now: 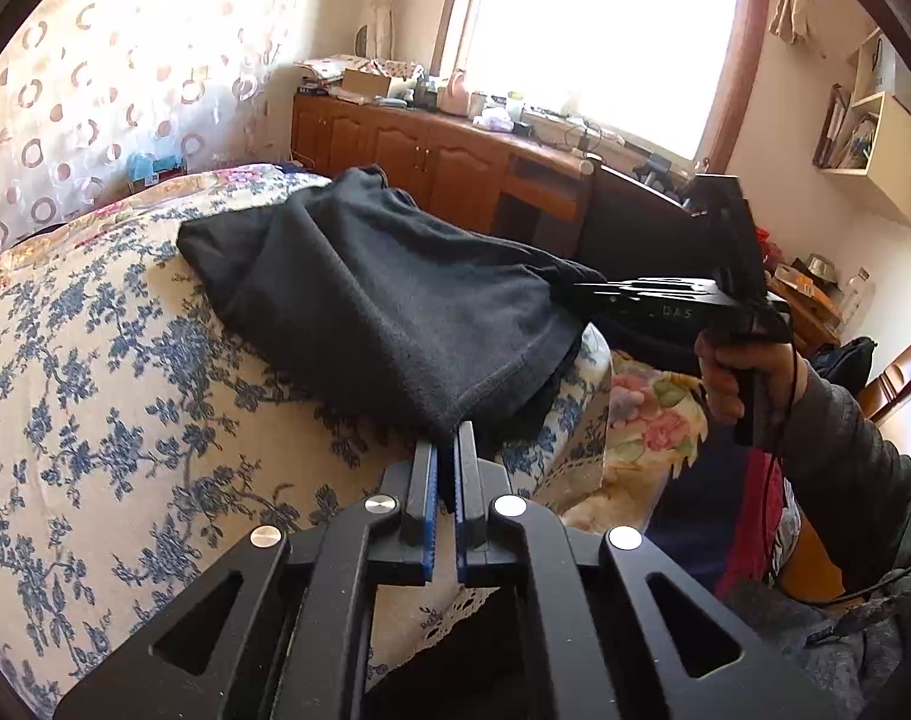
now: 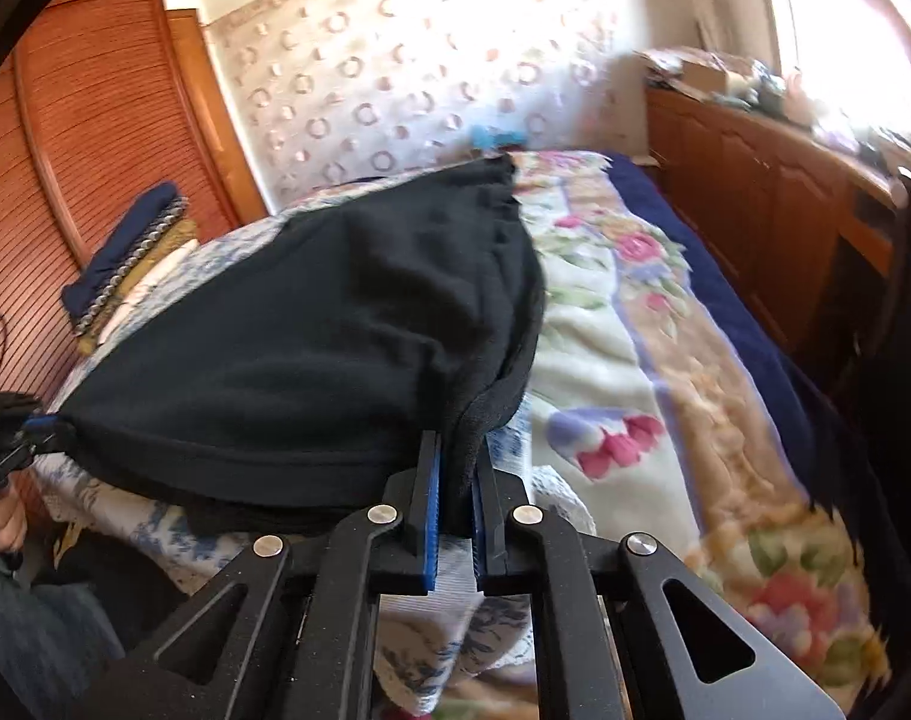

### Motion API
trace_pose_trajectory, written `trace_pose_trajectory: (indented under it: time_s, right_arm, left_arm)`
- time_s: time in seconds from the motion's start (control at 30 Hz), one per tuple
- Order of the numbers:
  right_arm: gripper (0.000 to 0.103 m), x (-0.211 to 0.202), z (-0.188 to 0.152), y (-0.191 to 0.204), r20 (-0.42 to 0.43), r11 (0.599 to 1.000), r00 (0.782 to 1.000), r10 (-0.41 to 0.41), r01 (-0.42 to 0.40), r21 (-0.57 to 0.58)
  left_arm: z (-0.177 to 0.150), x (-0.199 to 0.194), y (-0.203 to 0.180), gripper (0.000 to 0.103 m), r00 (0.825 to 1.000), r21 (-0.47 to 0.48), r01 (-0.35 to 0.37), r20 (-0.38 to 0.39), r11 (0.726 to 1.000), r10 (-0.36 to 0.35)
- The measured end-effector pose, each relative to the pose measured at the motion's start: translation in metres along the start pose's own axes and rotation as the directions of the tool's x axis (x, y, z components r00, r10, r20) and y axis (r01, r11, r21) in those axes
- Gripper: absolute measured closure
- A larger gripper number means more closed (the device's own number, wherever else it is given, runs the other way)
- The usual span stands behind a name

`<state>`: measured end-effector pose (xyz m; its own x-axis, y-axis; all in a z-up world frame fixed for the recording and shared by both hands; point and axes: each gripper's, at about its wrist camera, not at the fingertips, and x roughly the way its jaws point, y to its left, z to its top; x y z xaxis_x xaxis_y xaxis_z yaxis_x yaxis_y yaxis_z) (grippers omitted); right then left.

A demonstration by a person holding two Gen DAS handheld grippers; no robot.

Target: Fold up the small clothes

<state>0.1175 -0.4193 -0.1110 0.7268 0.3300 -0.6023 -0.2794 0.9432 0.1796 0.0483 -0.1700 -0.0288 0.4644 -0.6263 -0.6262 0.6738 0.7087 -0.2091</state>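
Left wrist view, garment: a dark fleece garment [image 1: 383, 294] lies over a blue-flowered bedcover [image 1: 95, 372], its near edge lifted off the bed
Left wrist view, left gripper: the left gripper [image 1: 449, 450] is clenched on the garment's near hem corner
Left wrist view, right gripper: the right gripper [image 1: 581, 291], held in a hand [image 1: 737, 378], pinches the garment's far right corner
Right wrist view, right gripper: the right gripper [image 2: 458, 468] is closed on the hem, cloth between its blue pads
Right wrist view, surroundings: a rose-patterned blanket [image 2: 635, 360] lies beside the garment [image 2: 311, 324]; folded clothes [image 2: 131, 258] sit stacked by the wardrobe [image 2: 65, 138]
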Motion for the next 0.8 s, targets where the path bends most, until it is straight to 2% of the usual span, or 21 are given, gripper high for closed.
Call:
trace_pose_trajectory:
  time_s: [0.2,0.3,0.4,0.5,0.67,0.8]
  right_arm:
    - [0.097,-0.061,0.010,0.000,0.112,1.000,0.993,0.027,-0.027,0.000]
    - [0.097,-0.084,0.005,0.006,0.127,0.999,0.991,0.040,-0.039,-0.016]
    - [0.097,-0.082,-0.002,0.006,0.090,1.000,0.996,0.020,-0.019,-0.013]
    - [0.097,-0.083,-0.001,0.004,0.102,0.999,0.994,0.039,-0.040,0.005]
    - [0.097,-0.077,0.030,0.001,0.171,0.998,0.983,0.062,-0.064,0.011]
    - [0.097,-0.051,0.062,-0.008,0.186,0.997,0.981,0.062,-0.067,0.023]
  left_arm:
    - [0.010,-0.027,0.002,0.098,0.998,-0.011,0.002,0.056,1.000,-0.001]
    - [0.008,-0.034,-0.001,0.098,0.998,0.000,0.010,0.058,1.000,-0.010]
    - [0.004,-0.028,-0.001,0.098,1.000,-0.001,0.022,0.018,1.000,-0.022]
    - [0.009,-0.033,-0.001,0.098,0.999,-0.004,0.024,0.044,1.000,-0.024]
    - [0.051,-0.042,0.031,0.098,0.992,-0.037,-0.028,0.123,0.999,0.033]
    - [0.090,-0.022,0.069,0.098,0.989,-0.075,-0.071,0.123,0.995,0.080]
